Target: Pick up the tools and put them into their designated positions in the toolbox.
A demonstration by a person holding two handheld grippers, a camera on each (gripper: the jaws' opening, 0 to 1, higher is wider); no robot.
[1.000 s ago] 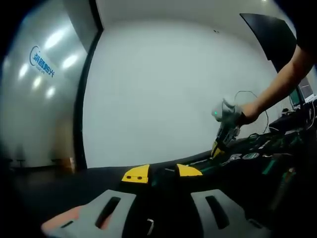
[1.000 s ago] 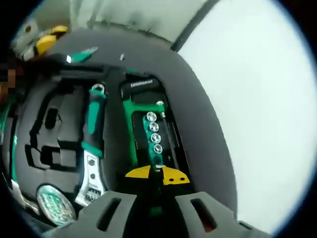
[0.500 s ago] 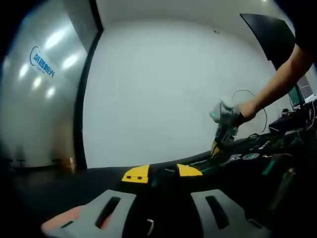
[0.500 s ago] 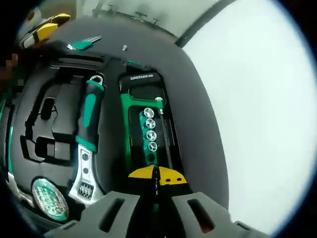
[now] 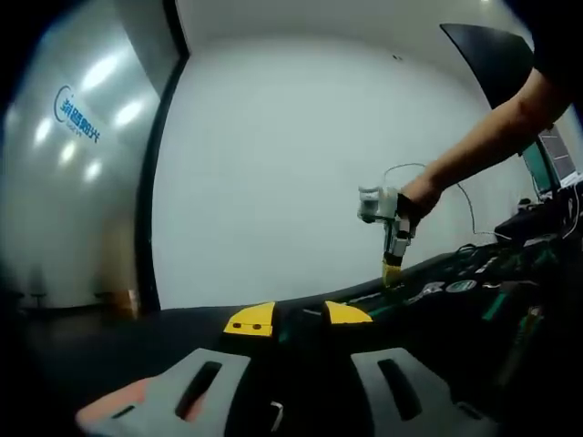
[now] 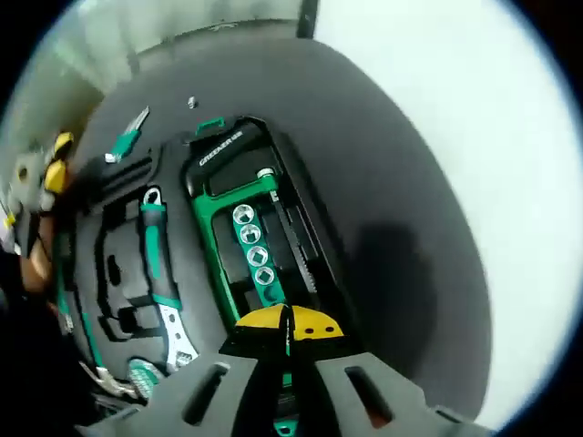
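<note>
The open black toolbox (image 6: 118,228) lies on a dark mat. In its foam sit a green hacksaw (image 6: 223,155), a row of sockets (image 6: 251,246), a green-handled adjustable wrench (image 6: 157,273) and a round tape measure (image 6: 146,378). My right gripper (image 6: 287,323) hovers over the hacksaw's near end, its yellow tips shut together. From the left gripper view, that right gripper (image 5: 392,269) hangs from a person's hand just above the toolbox (image 5: 474,282). My left gripper (image 5: 299,317) rests low and level, open, with nothing between its tips.
A green-handled tool (image 6: 127,141) and a small metal piece (image 6: 191,102) lie on the mat beyond the toolbox. The left gripper (image 6: 53,164) shows at the left edge. Bare dark mat (image 6: 383,228) stretches right of the box, and a white wall (image 5: 291,164) stands behind.
The right gripper has risen and drawn back from the toolbox with its tips closed, shifting left in the left gripper view. The left gripper has not moved.
</note>
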